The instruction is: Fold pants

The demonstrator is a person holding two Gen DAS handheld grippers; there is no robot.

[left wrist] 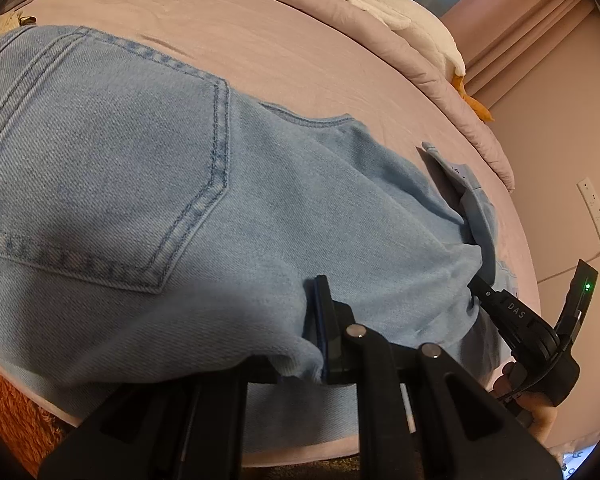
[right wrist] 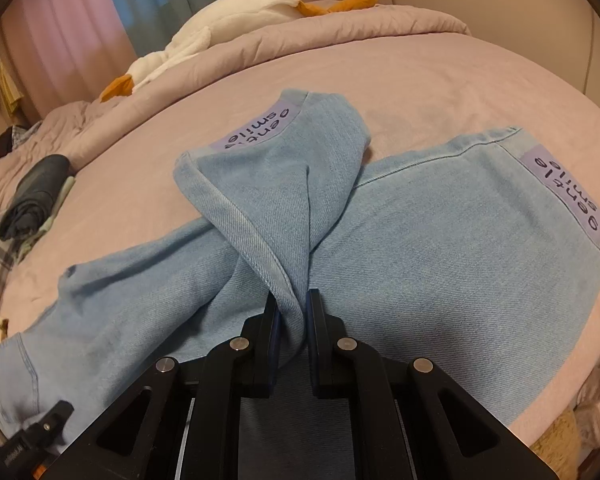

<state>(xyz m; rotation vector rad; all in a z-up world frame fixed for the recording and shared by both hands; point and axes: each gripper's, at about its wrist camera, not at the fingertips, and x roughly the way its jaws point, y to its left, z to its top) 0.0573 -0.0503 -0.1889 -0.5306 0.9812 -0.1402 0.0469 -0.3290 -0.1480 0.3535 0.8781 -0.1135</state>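
Note:
Light blue jeans [left wrist: 148,184] lie on a pink bed, back pocket up in the left wrist view. My left gripper [left wrist: 300,344] is shut on a fold of the jeans near the bed's front edge; its left finger is hidden under the cloth. In the right wrist view the jeans [right wrist: 440,260] spread across the bed, with purple "gentle smile" labels at the hems. My right gripper [right wrist: 292,320] is shut on a bunched leg of the jeans and lifts its hem end [right wrist: 260,168] over the other leg. The right gripper also shows in the left wrist view [left wrist: 474,284].
The pink bed sheet [left wrist: 300,52] extends beyond the jeans. A white and orange plush toy [right wrist: 228,28] lies on the rumpled quilt at the far side. Folded dark clothes [right wrist: 36,196] sit at the left. An orange fluffy rug [left wrist: 8,412] lies below the bed edge.

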